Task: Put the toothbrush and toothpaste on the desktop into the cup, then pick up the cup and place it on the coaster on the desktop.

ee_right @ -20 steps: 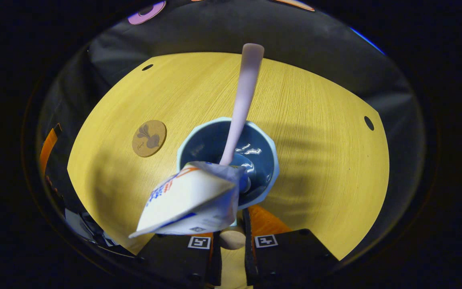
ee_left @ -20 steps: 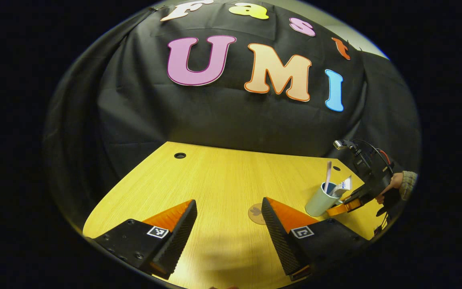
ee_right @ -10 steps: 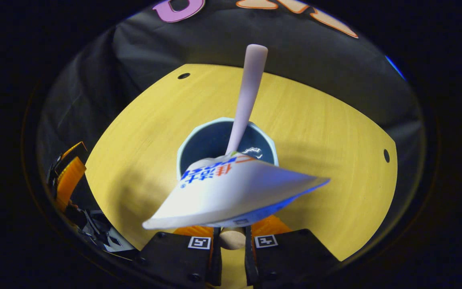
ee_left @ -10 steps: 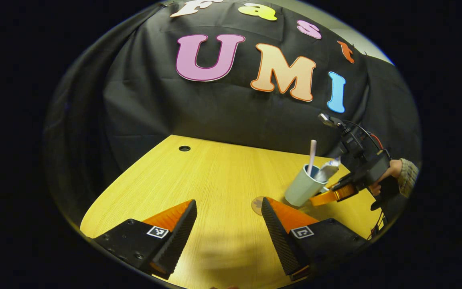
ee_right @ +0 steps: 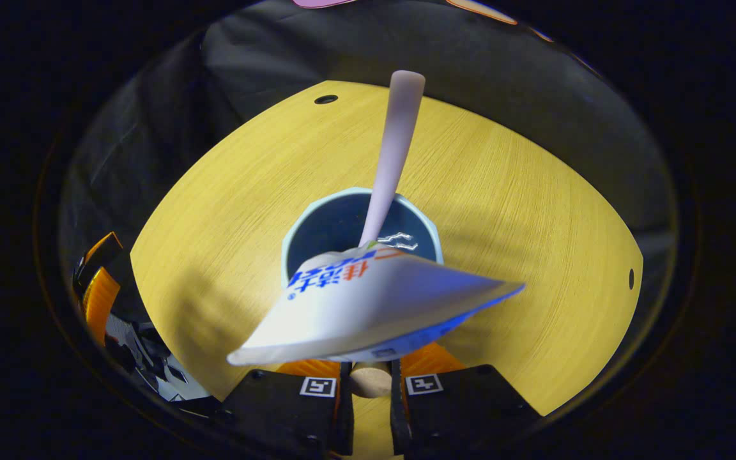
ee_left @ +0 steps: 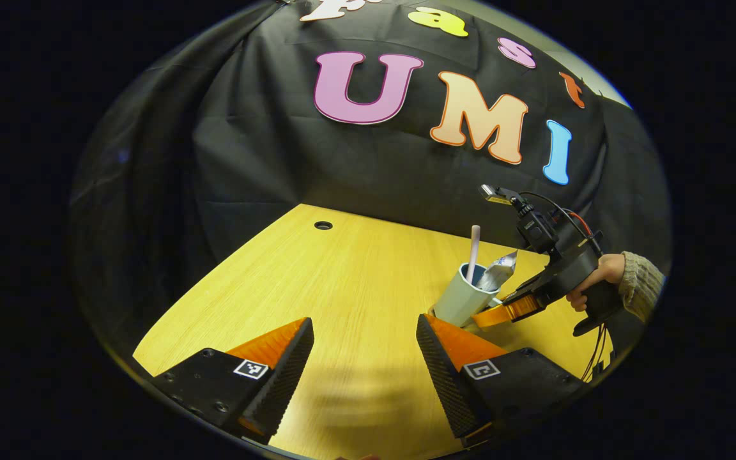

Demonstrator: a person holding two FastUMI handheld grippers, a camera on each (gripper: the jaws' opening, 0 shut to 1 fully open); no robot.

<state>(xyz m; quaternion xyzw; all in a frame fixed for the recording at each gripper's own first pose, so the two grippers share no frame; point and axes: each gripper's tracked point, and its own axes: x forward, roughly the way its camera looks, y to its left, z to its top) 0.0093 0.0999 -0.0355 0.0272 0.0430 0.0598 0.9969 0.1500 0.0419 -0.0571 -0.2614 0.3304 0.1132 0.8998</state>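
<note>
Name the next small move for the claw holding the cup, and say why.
Probably ease the cup straight down and level it before letting go. The right claw is shut on the cup's handle, toothbrush and toothpaste already stand inside, and the left gripper view shows the cup leaning. Whether the coaster lies beneath it cannot be told.

Wooden desktop (ee_left: 342, 281), black cloth wall (ee_left: 278, 160)

1. The desktop (ee_left: 355, 281) looks like light wood with a fine straight grain and a soft sheen.
2. The cup (ee_right: 360, 223) seems glazed; its dark inside shows bright glossy glints, while its pale outside (ee_left: 460, 300) looks smooth.
3. The toothpaste (ee_right: 368, 306) tube is smooth, slightly shiny plastic.
4. The toothbrush (ee_right: 393, 147) handle looks like matt plastic.
5. The booth's wall (ee_left: 342, 166) is matt, creased cloth.
</note>
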